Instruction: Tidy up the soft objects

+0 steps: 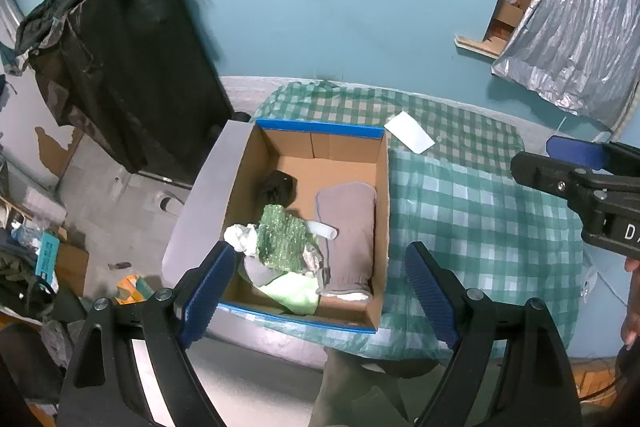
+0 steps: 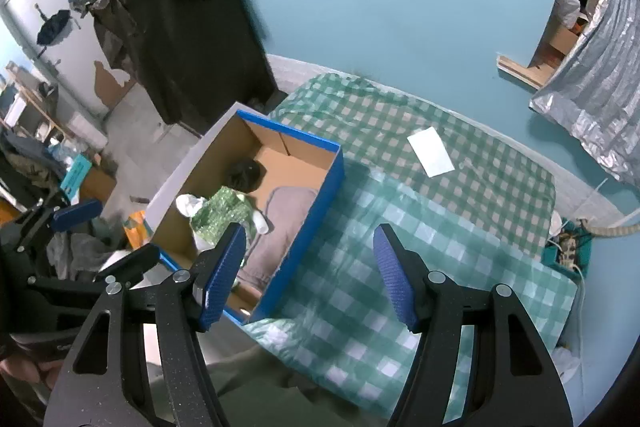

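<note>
An open cardboard box (image 1: 382, 187) with blue edges sits on a green checked cloth (image 1: 480, 211). Inside lie a folded grey cloth (image 1: 348, 227), a sparkly green cloth (image 1: 282, 239), a white crumpled piece (image 1: 240, 237), a light green cloth (image 1: 294, 291) and a black bundle (image 1: 280, 187). My left gripper (image 1: 320, 291) is open and empty, above the box's near edge. My right gripper (image 2: 310, 275) is open and empty, above the cloth beside the box (image 2: 316, 203); it also shows in the left wrist view (image 1: 576, 167).
A white paper (image 1: 408, 137) lies on the cloth behind the box. A black covered cabinet (image 1: 132, 67) stands at the left by the blue wall. Clutter covers the floor at the left (image 1: 52, 259). A silver foil sheet (image 1: 580, 19) hangs at the right.
</note>
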### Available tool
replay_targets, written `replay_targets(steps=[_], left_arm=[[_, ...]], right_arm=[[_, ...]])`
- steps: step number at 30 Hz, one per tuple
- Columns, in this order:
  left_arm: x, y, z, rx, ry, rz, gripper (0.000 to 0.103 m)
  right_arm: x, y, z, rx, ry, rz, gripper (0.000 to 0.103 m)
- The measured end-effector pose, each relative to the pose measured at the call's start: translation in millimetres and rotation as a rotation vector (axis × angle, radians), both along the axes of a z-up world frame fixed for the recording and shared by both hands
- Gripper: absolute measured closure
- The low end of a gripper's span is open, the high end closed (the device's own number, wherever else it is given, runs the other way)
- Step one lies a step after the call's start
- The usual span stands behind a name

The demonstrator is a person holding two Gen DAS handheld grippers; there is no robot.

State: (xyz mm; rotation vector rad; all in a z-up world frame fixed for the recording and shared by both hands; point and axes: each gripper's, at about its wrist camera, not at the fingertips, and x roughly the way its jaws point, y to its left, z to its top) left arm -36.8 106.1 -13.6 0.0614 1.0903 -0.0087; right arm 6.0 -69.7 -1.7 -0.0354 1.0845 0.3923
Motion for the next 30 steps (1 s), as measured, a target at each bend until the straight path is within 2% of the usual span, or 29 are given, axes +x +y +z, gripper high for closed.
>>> replay_targets(steps=[30], left_arm=[[-8.1,-5.1,4.6,0.014,0.011,-0.008,0.015]], right_arm=[[-10.2,-1.3,4.0,0.018,0.001,-0.009,0.037]])
